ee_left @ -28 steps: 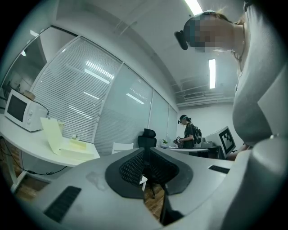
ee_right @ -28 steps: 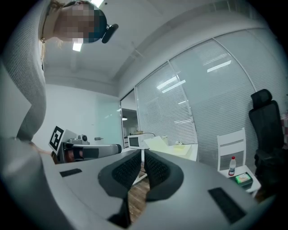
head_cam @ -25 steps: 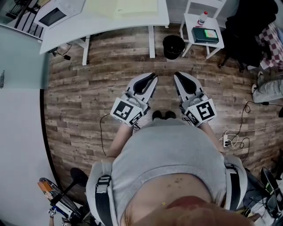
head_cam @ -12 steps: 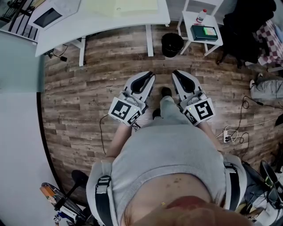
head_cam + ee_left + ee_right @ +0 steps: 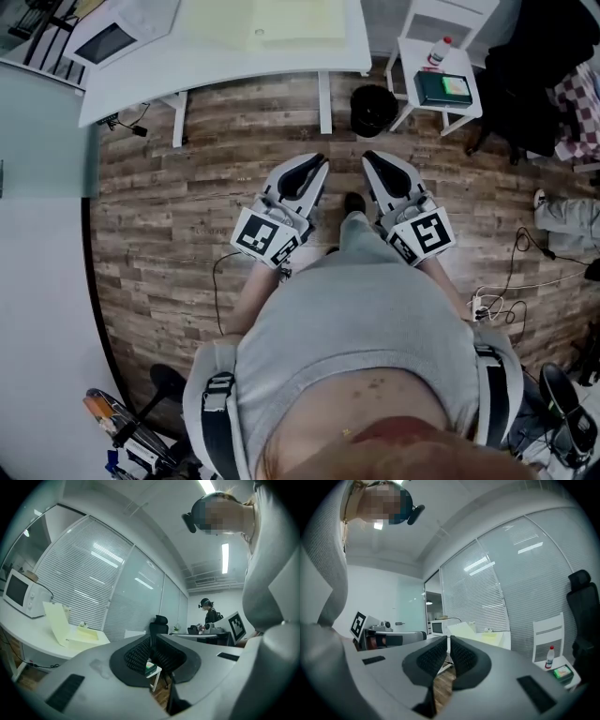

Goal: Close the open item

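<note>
Black shoe [image 5: 354,201] has stepped toward the table [image 5: 234,64].

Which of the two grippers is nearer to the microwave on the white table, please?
Left. The left gripper is over the floor, short of the table and to the right of the microwave; the right gripper is beside it, farther right, so farther away.

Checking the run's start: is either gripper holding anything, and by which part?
Nothing is held. The left gripper and right gripper both have jaws together, empty, above the wooden floor.
</note>
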